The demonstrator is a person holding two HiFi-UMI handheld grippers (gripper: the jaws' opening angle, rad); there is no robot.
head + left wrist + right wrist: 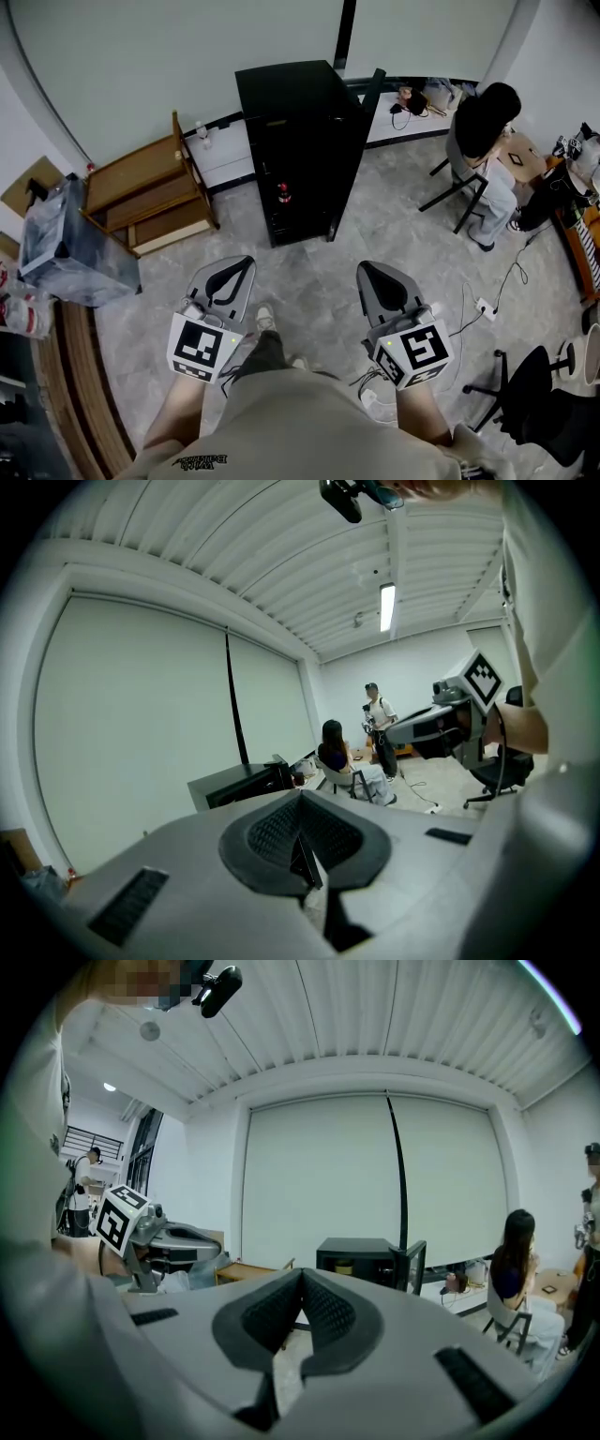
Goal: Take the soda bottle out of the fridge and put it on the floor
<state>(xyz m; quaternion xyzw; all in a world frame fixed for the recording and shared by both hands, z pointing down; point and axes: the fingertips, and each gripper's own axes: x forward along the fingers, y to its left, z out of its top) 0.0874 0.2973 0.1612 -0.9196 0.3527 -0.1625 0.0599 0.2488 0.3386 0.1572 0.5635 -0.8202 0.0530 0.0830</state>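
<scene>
A black mini fridge (298, 141) stands against the far wall with its door (367, 103) swung open to the right. A red-capped soda bottle (283, 194) stands inside, low in the opening. Both grippers hover over the grey floor, well short of the fridge. My left gripper (234, 269) is shut with nothing between its pads, and so is my right gripper (377, 276). In the left gripper view the fridge (239, 785) lies beyond the shut jaws of the left gripper (302, 803). The right gripper view shows the fridge (361, 1258) past the tips of the right gripper (300, 1279).
A wooden shelf unit (150, 192) stands left of the fridge, with a bag-lined bin (66, 239) beside it. A person sits on a chair (483, 150) at the right by a white desk (412, 120). A power strip (486, 305) and a black office chair (544, 394) lie at the right.
</scene>
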